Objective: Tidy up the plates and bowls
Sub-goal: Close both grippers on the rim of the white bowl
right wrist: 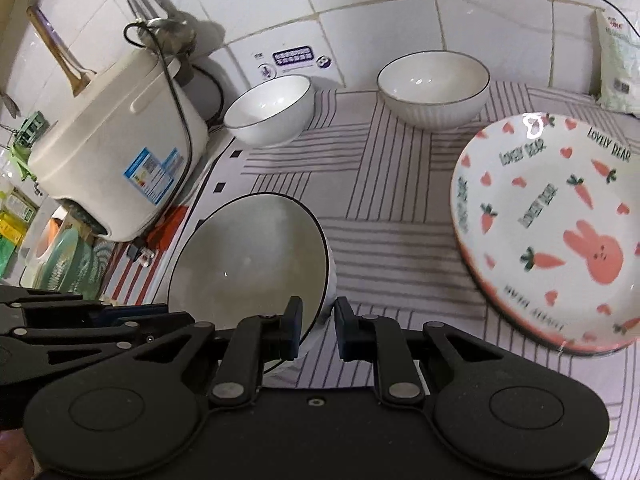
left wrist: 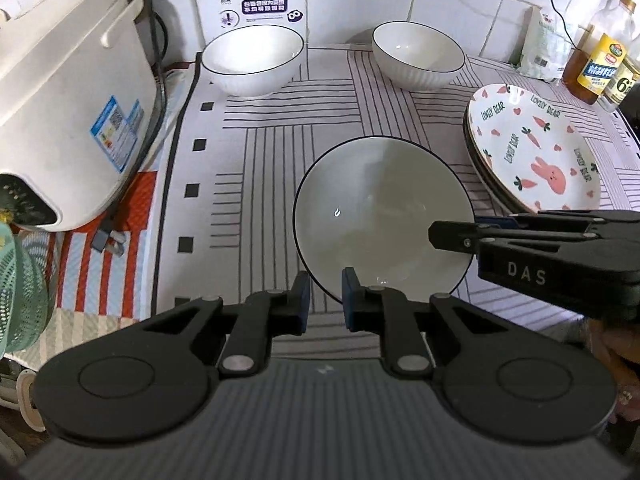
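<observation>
White, dark-rimmed, the bowl point(left wrist: 382, 216) sits tilted near the surface's point(left wrist: 256, 184) front edge; we grip its rim with both: left hand-held gripper point(left wrist: 325, 300) and right hand-held gripper point(right wrist: 318, 330), jaws narrow. Two bowls point(left wrist: 253, 59) stand at the back edge, plates point(right wrist: 548, 232) right.

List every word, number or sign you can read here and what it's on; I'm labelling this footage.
"LOVELY BEAR": printed several times on the rabbit plate.
"DAS": on the right hand-held gripper.
"6": on a bottle label.
Purple wall sticker: print too small to read.
Blue label on the rice cooker: too blurred.
Yellow bottle label and white bag: unreadable.
</observation>
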`<act>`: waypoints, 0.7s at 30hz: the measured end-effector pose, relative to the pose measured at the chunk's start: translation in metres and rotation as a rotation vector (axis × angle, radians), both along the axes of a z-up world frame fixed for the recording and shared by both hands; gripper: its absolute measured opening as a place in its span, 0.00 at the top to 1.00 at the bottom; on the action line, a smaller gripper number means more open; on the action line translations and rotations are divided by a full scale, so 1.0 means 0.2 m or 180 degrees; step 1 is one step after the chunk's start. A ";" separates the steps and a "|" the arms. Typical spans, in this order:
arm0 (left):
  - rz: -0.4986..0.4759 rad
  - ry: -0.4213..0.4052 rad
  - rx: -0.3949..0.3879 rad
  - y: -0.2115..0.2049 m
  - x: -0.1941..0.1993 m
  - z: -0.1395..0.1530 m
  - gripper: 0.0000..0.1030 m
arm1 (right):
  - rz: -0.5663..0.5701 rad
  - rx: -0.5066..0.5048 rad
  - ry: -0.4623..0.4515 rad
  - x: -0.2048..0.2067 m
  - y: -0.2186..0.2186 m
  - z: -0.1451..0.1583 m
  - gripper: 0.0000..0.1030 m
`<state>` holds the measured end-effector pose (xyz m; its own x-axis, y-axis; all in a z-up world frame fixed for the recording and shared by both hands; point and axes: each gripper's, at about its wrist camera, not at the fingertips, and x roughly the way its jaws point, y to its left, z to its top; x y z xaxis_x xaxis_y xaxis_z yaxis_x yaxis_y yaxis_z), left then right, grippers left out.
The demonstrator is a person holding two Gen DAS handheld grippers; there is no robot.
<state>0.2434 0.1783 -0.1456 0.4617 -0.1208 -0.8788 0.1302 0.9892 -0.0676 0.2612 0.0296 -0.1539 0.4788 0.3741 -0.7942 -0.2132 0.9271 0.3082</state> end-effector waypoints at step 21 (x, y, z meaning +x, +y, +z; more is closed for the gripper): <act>0.0153 0.0117 -0.0079 -0.03 0.26 -0.09 0.85 | -0.0079 -0.0224 0.0054 0.28 -0.01 -0.10 0.80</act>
<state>0.2962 0.1728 -0.1643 0.4349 -0.1212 -0.8923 0.0797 0.9922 -0.0960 0.3181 0.0284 -0.1746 0.4736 0.3053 -0.8261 -0.1852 0.9516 0.2455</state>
